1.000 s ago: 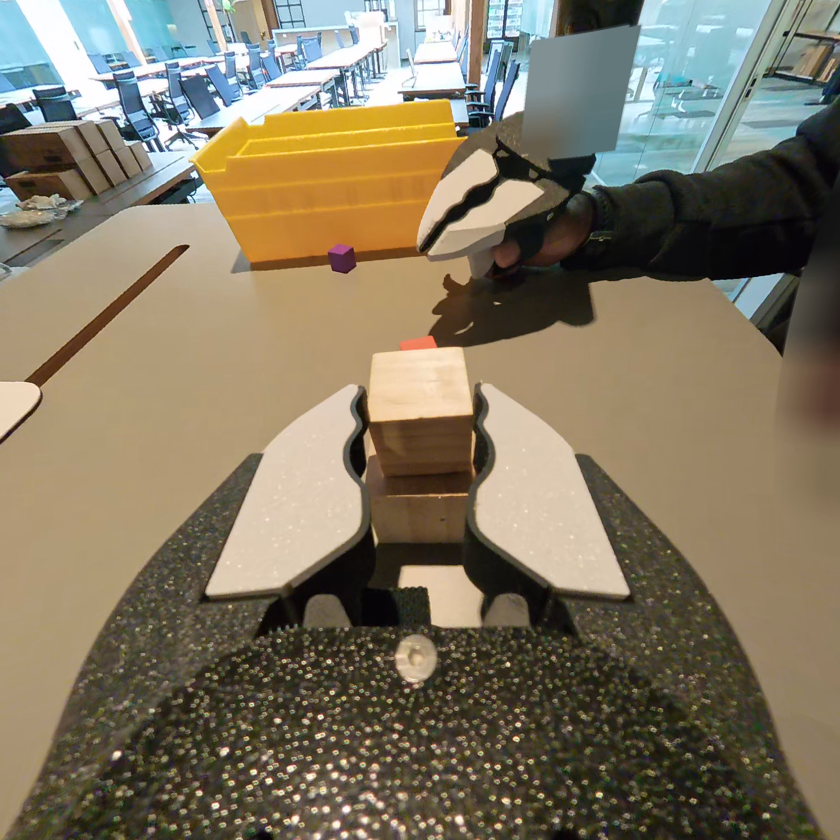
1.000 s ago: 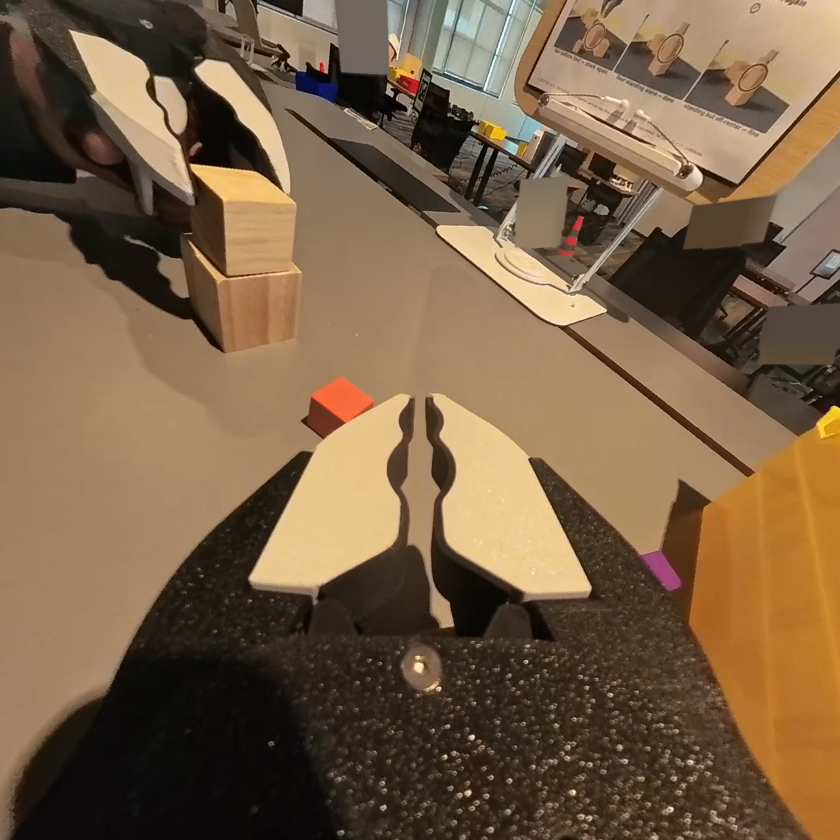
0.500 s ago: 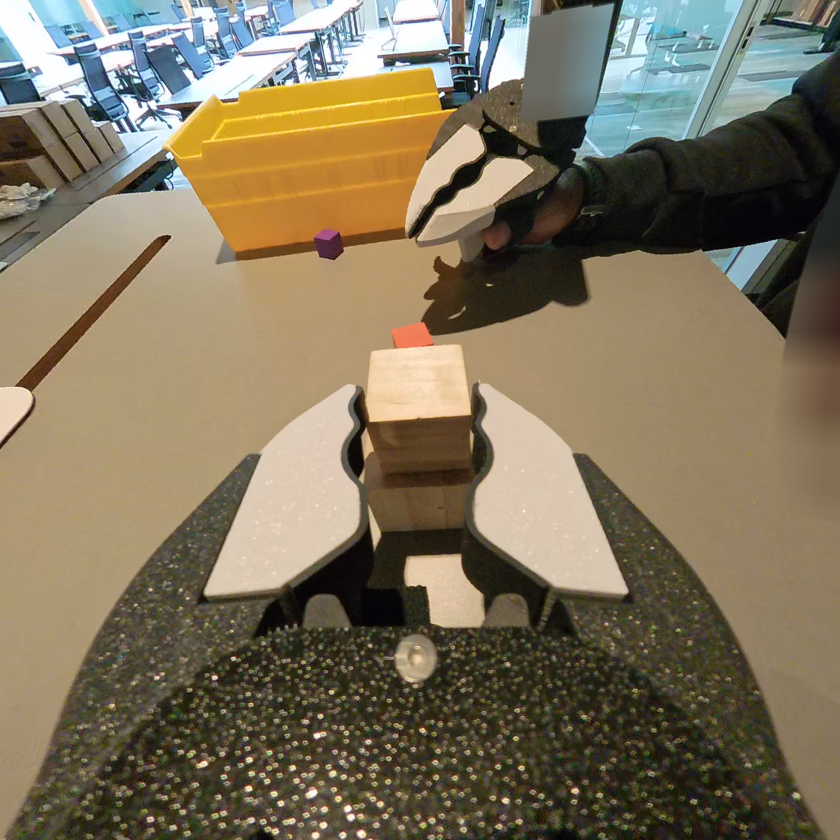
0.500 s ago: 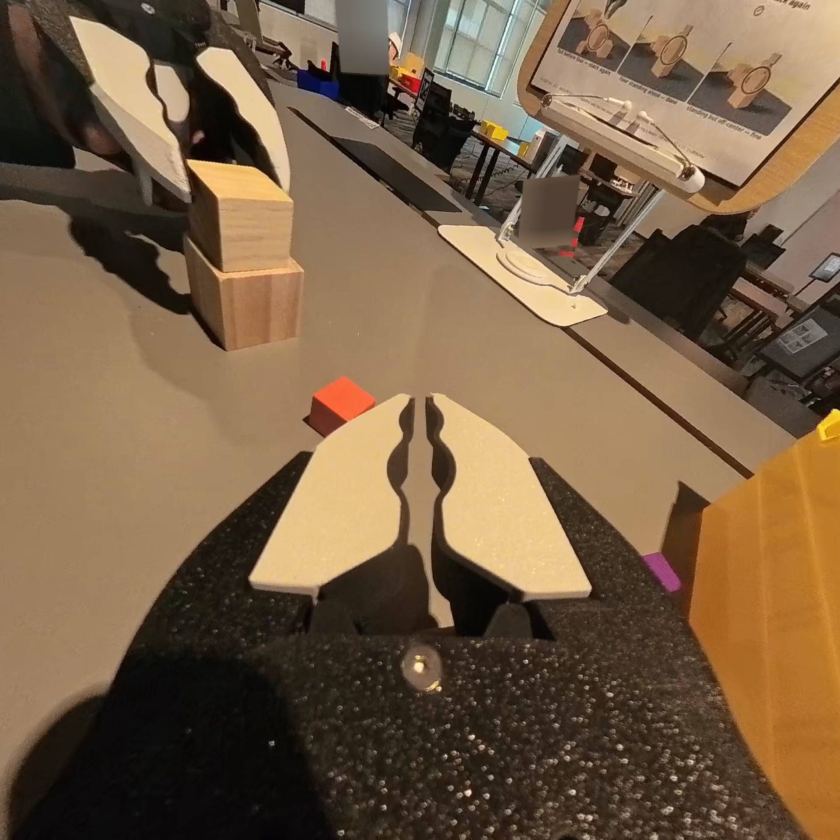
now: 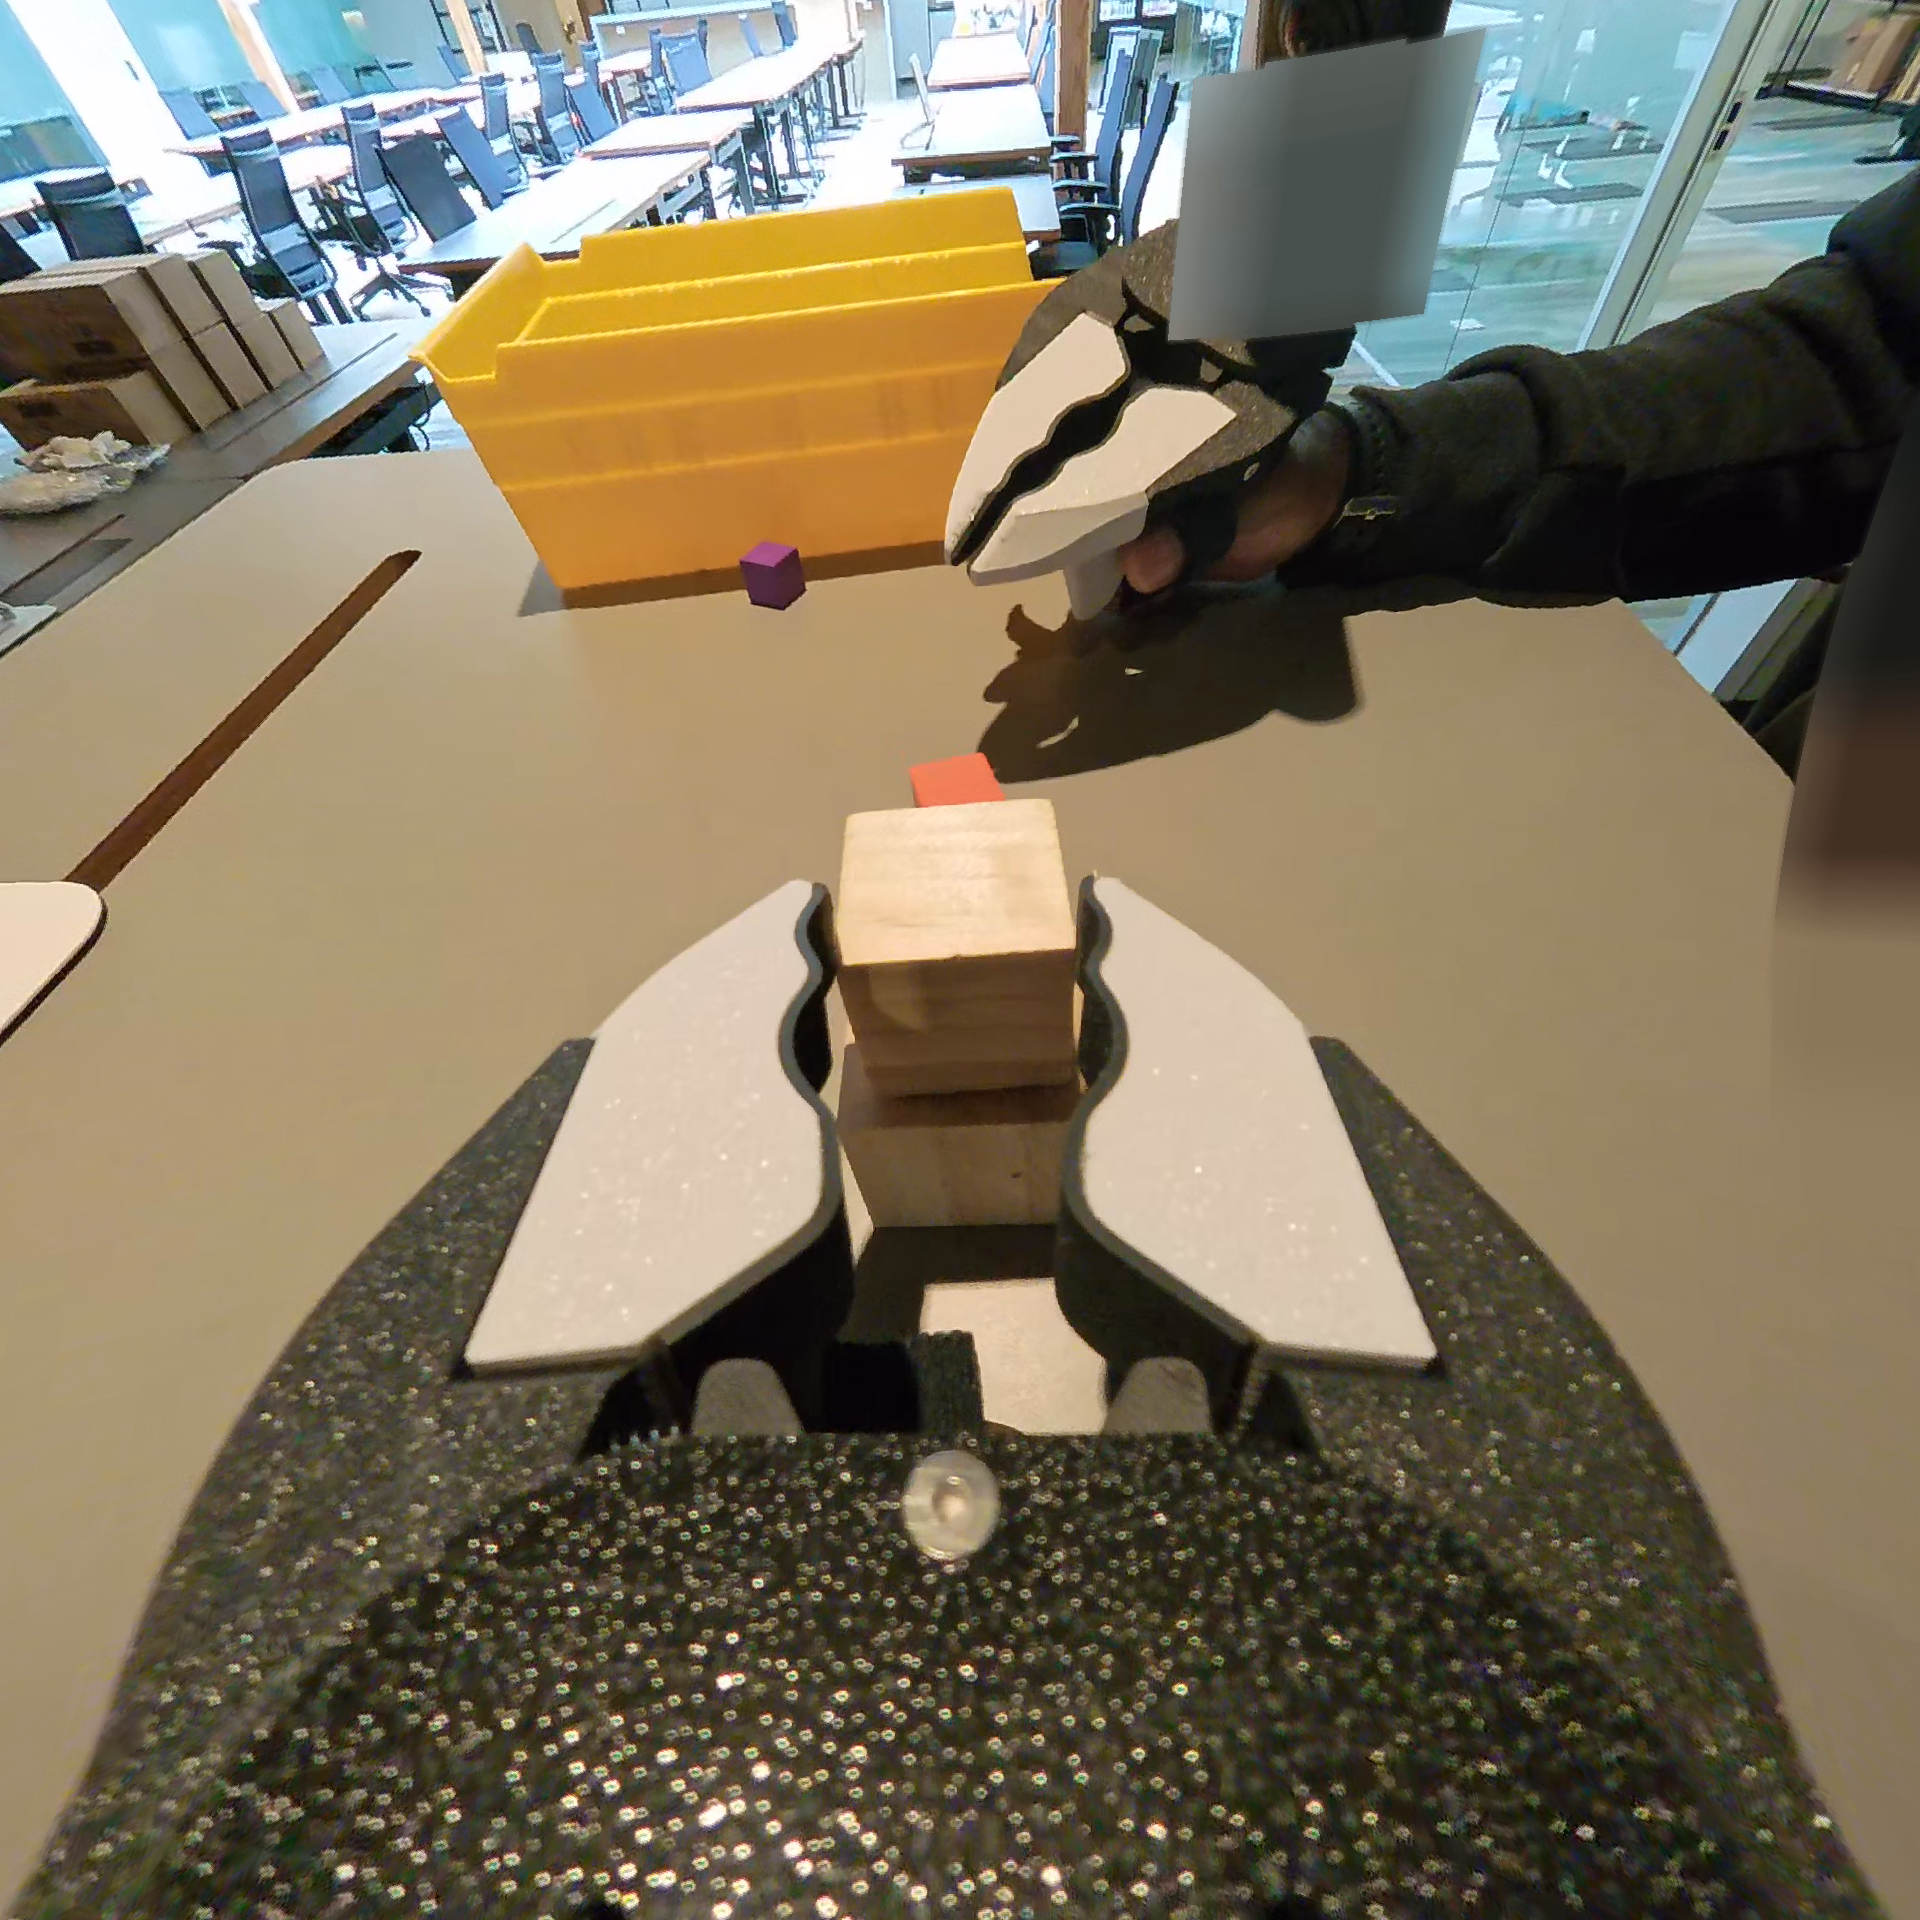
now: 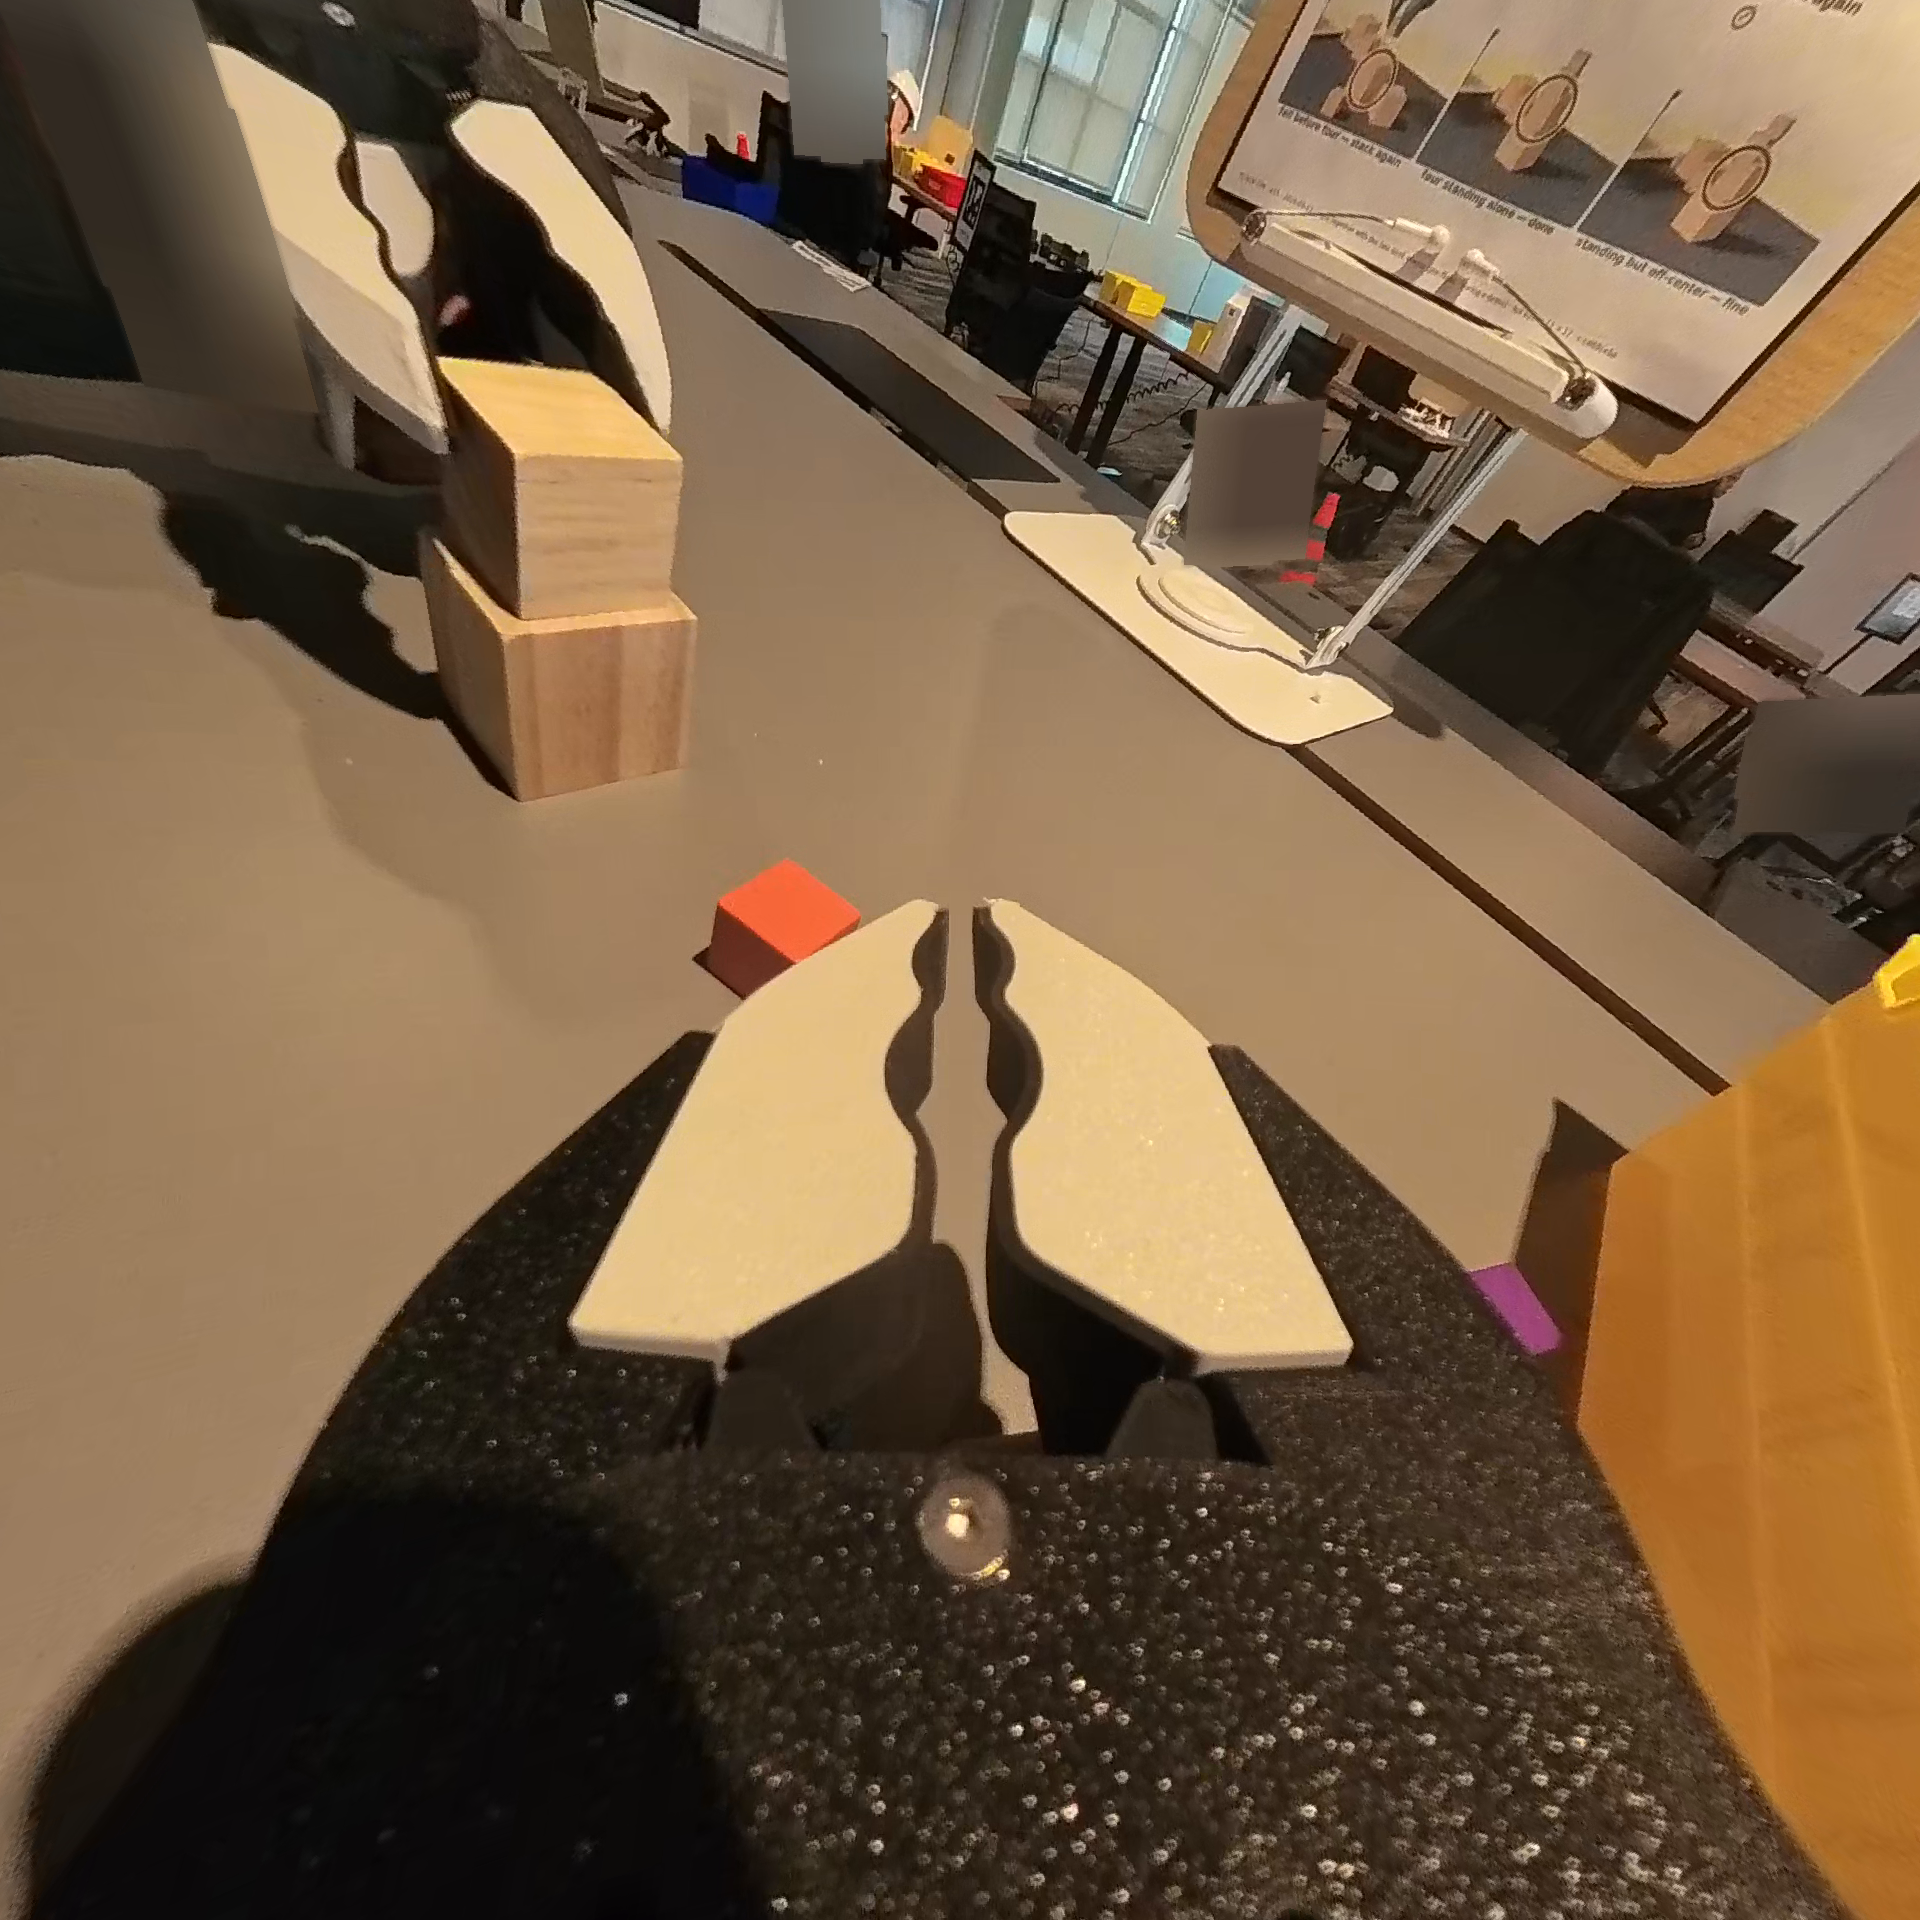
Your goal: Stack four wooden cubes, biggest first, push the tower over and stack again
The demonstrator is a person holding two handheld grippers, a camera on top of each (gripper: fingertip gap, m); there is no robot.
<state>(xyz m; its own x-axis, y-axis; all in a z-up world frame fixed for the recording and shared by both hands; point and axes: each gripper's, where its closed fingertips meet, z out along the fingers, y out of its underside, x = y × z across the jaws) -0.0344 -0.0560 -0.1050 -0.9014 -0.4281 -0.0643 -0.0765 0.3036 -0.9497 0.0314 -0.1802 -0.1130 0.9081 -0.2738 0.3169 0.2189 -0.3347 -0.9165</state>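
A big wooden cube [image 5: 951,1174] stands on the grey table [image 5: 416,935]. A smaller wooden cube [image 5: 956,914] sits on top of it, a little askew. My left gripper [image 5: 954,904] is shut on the smaller cube, one finger on each side. The stack also shows in the right wrist view, with the upper cube [image 6: 571,499] on the lower one [image 6: 582,696]. My right gripper [image 6: 956,914] is shut and empty, hovering over the table. A small red cube [image 6: 784,920] lies just left of its tips. A small purple cube [image 5: 772,574] lies by the bin.
A yellow bin [image 5: 727,416] stands at the table's far edge, close on the right in the right wrist view [image 6: 1766,1351]. A white lamp base [image 6: 1195,613] sits on the table's side. A dark slot [image 5: 239,717] runs along the left. About 15 centimetres separates my left fingertips from my right.
Almost nothing. My left gripper keeps its hold on the smaller cube atop the big one, with a slight shift of view. My right gripper stays shut near the red cube.
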